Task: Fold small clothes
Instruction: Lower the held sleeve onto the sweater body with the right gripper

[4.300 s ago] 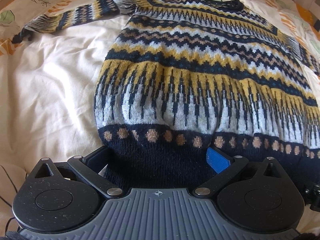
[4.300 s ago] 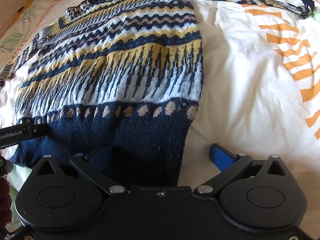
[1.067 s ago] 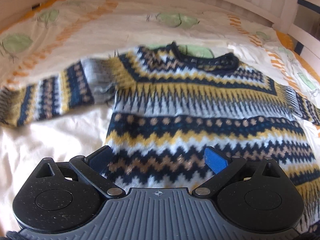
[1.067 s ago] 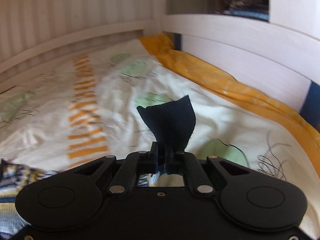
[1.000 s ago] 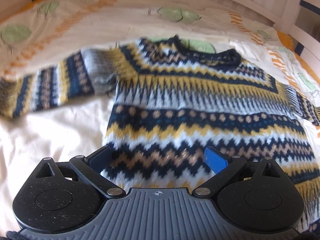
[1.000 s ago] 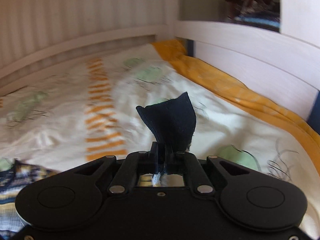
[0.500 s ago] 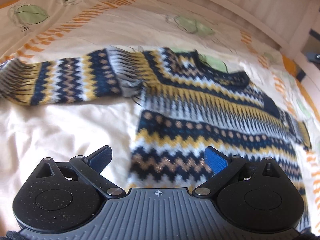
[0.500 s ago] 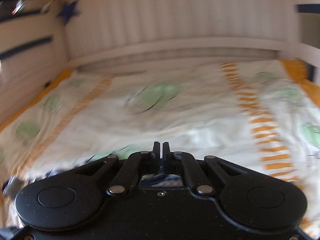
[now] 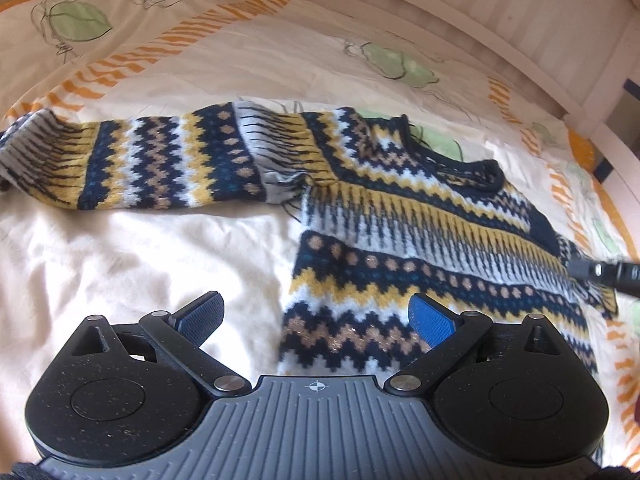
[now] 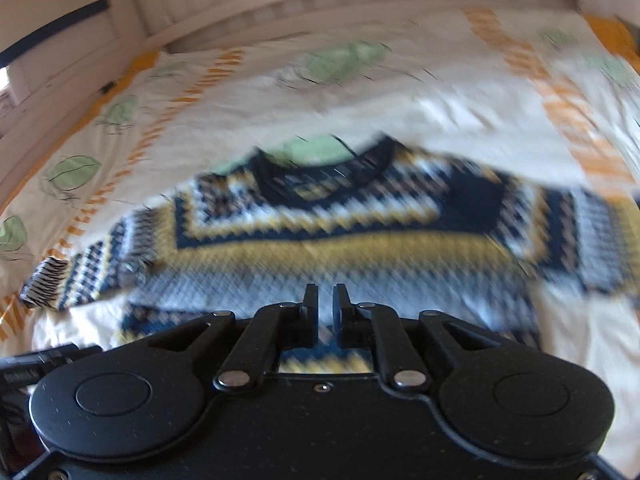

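Observation:
A knitted sweater (image 9: 420,248) in navy, yellow and white patterns lies flat on the bed, its left sleeve (image 9: 152,168) stretched out to the side. My left gripper (image 9: 316,312) hovers open over the body's left edge, blue pads wide apart and nothing between them. The right wrist view is blurred by motion. In it my right gripper (image 10: 325,300) hangs above the sweater (image 10: 320,240), its jaws opening by a narrow gap with nothing between them. The dark navy cuff (image 10: 476,196) of the right sleeve lies folded in by the shoulder, near the neckline (image 10: 320,168).
The bedspread (image 9: 140,260) is cream with orange stripes and green leaf prints. A white slatted bed rail (image 9: 480,12) curves round the far side and a white wall panel (image 10: 60,40) stands at the left. The other gripper's black body (image 9: 608,272) shows at the right edge.
The right gripper has let go of the dark cuff, swung round and dipped toward the sweater, and its jaws have parted slightly. The left gripper shifted toward the sweater's left edge early on, then held still.

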Demonstrator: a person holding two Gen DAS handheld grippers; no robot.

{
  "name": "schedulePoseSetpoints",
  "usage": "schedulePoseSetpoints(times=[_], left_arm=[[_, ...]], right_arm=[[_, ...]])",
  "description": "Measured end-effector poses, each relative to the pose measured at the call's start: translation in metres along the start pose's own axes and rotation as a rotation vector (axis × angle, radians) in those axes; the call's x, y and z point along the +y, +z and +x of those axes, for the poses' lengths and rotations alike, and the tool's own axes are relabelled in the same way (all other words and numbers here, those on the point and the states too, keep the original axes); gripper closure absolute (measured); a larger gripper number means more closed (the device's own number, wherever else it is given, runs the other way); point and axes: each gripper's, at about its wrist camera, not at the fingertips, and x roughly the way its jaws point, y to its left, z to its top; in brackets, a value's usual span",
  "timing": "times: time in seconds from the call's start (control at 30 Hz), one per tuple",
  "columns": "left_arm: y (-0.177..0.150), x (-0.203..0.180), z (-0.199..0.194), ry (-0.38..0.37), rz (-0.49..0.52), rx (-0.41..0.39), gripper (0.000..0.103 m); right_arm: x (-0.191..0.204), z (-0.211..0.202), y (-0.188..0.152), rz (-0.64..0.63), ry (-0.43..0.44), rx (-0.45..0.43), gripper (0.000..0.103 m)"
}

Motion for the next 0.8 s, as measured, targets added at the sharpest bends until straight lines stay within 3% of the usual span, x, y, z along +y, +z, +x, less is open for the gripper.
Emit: schedulePoseSetpoints(times=[0.07,0.1,0.3,0.47,0.57,0.8], left_arm=[[-0.002,-0.006,-0.002,0.000,0.017,-0.002,0.003],[-0.002,-0.009,-0.002,-0.002,0.022,-0.002,0.003],[-0.001,-0.037,-0.005,-0.026,0.056,0.003,0.003],[0.002,-0.076,-0.002,-0.073,0.106,-0.008,0.003],[0.006,-0.104,0.005,-0.113,0.145,-0.018,0.003],[0.002,-0.146,0.029,-0.061,0.208,0.012,0.003]], right_arm=[[-0.020,-0.007,-0.012,0.028,-0.033,-0.017,0.052],[-0.029,-0.010,-0.017,0.039,-0.047,-0.028,0.047],[-0.071,-0.020,-0.037,0.066,-0.096,-0.076,0.043],[-0.092,-0.017,-0.050,0.062,-0.091,-0.123,0.028],[-0.100,-0.017,-0.056,0.037,-0.098,-0.148,0.026],[-0.094,-0.022,-0.022,-0.087,-0.157,-0.263,0.026]])
